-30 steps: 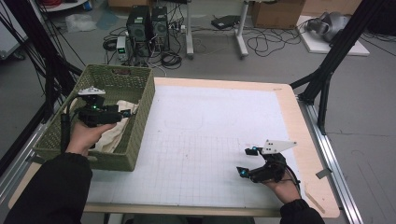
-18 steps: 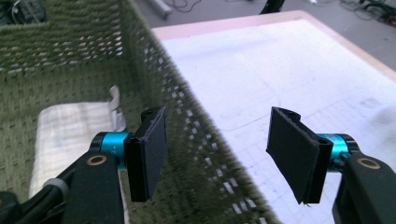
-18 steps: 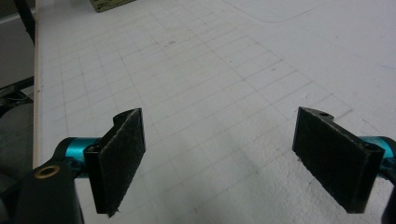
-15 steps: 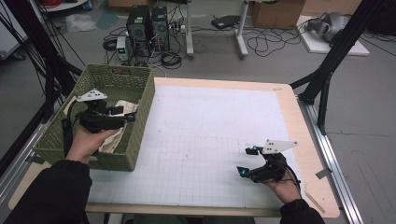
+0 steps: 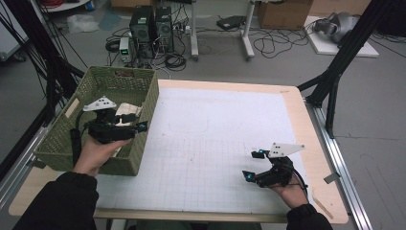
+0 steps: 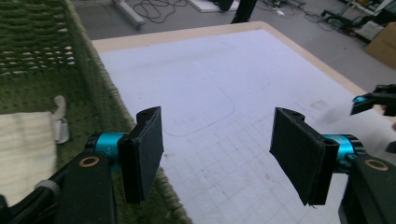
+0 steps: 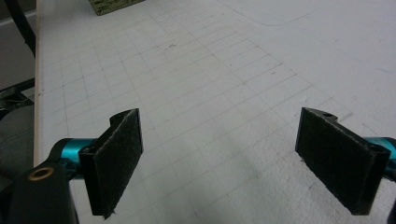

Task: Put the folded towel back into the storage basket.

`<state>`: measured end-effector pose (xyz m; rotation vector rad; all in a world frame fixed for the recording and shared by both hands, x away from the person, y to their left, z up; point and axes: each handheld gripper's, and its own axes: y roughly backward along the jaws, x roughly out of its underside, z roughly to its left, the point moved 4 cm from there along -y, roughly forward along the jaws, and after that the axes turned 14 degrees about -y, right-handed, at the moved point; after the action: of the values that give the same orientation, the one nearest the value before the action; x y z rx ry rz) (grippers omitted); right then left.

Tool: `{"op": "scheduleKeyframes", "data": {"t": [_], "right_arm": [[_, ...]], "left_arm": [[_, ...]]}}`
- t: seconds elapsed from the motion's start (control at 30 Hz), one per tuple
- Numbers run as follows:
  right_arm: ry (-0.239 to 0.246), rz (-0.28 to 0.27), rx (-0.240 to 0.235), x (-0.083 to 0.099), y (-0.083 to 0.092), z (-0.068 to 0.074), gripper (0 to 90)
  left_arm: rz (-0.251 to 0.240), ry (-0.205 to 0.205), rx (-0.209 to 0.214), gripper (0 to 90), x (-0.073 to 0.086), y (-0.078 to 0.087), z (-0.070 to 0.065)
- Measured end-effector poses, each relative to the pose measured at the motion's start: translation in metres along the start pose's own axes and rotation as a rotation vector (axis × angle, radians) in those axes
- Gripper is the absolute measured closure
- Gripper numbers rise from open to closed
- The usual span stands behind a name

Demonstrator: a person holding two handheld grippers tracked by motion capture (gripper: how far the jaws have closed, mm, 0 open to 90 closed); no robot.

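A green woven basket (image 5: 67, 139) stands at the table's left edge with a cream cloth (image 5: 125, 110) lying in it. My left gripper (image 5: 137, 123) hovers over the basket's right wall, open and holding nothing, and points toward the white grid mat (image 5: 210, 139). In the left gripper view the gripper (image 6: 217, 154) has the basket wall (image 6: 93, 88) and the cloth (image 6: 23, 149) to its left. My right gripper (image 5: 253, 165) rests low over the mat's near right part, open and holding nothing. The right gripper view has the gripper (image 7: 219, 158) spread wide over bare mat (image 7: 210, 70).
The wooden table rim (image 5: 316, 143) borders the mat on the right. A faint outline is drawn on the mat (image 5: 189, 125). Computer towers (image 5: 153, 24), cables and black frame legs (image 5: 335, 72) stand on the floor beyond the table.
My left gripper has swung from over the cloth in the basket toward the basket's right wall, now pointing at the mat. The right gripper has stayed put.
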<state>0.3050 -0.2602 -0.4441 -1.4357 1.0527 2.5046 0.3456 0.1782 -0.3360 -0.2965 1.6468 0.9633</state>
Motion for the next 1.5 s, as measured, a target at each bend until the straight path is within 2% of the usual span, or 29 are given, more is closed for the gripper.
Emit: {"op": "scheduleKeyframes", "data": {"t": [0.3, 0.53, 1.0, 1.07, 1.23, 1.5], "right_arm": [[0.003, 0.0, 0.0, 0.0, 0.0, 0.0, 14.1], [0.004, -0.005, 0.0, -0.001, 0.0, 0.0, 13.2], [0.008, -0.008, 0.0, -0.002, 0.0, 0.001, 12.7], [0.008, -0.008, 0.0, -0.002, 0.0, 0.001, 12.7], [0.005, -0.007, -0.003, -0.002, 0.0, 0.001, 12.6], [0.009, -0.009, -0.001, -0.002, 0.0, 0.001, 12.6]], "left_arm": [[-0.011, -0.024, 0.034, 33.6, -0.001, -0.008, -0.024], [-0.033, -0.048, 0.012, 33.3, 0.0, -0.015, -0.044], [-0.028, -0.087, -0.019, 32.4, 0.012, -0.031, -0.074], [-0.029, -0.103, -0.023, 32.3, 0.013, -0.034, -0.079], [-0.031, -0.124, -0.041, 31.9, 0.016, -0.039, -0.088], [-0.003, -0.155, -0.051, 31.3, 0.025, -0.05, -0.097]]}}
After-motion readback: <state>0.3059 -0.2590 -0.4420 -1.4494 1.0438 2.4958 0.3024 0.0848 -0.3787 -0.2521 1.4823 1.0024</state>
